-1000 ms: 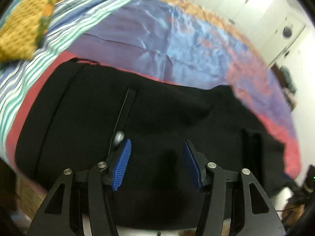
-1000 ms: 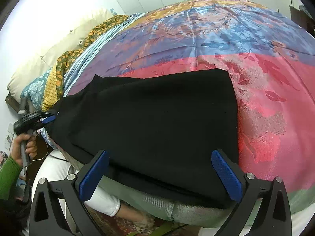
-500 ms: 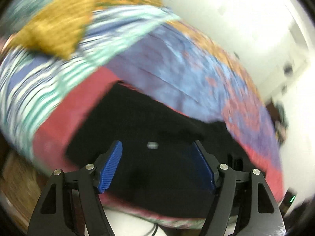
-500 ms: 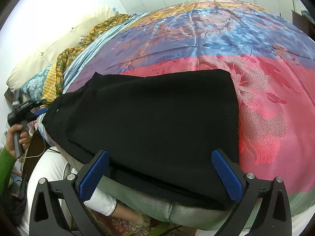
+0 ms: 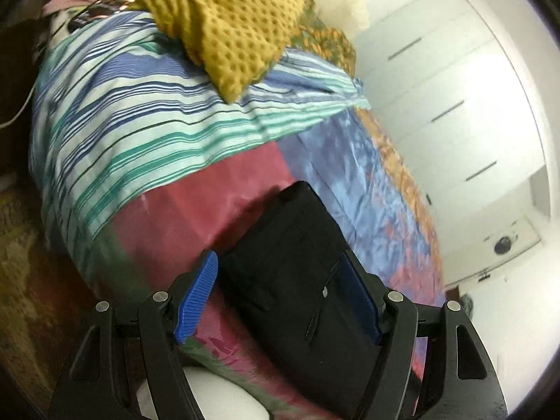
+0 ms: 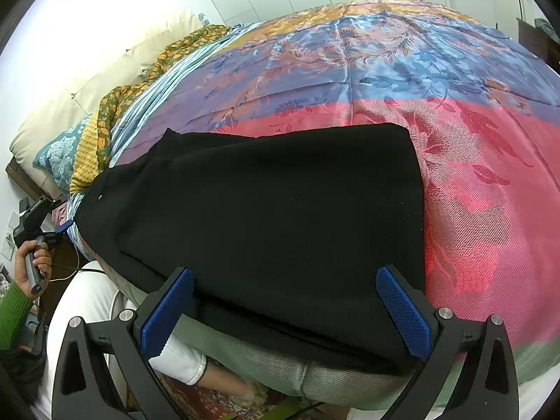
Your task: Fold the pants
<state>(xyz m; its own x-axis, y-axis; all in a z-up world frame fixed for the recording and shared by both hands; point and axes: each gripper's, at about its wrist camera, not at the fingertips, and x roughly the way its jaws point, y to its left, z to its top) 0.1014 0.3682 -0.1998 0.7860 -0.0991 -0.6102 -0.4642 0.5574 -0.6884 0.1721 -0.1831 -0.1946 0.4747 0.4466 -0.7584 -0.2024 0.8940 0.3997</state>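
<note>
Black pants [image 6: 273, 203] lie folded lengthwise on the bedspread [image 6: 472, 175], along the bed's near edge. Their waist end, with fly and button [image 5: 324, 292], fills the lower middle of the left wrist view. My left gripper [image 5: 280, 266] hovers open in front of that waist end of the pants [image 5: 297, 238], and its blue pads [image 5: 196, 297] touch no cloth. In the right wrist view the left gripper [image 6: 61, 225] sits just off the pants' far left end, held in a hand. My right gripper [image 6: 283, 276] stands wide open over the hem end, gripping nothing.
A striped sheet [image 5: 140, 122] and a yellow knitted blanket [image 5: 238, 35] lie past the waist end, with pillows [image 6: 87, 87] at the head of the bed. White wardrobe doors [image 5: 455, 87] line the far wall. The person's white-trousered leg [image 6: 91, 308] stands against the bed edge.
My left gripper has drawn back from over the pants to beyond their waist end, rolling as it went, and its jaws have widened. The right gripper and the pants have stayed put.
</note>
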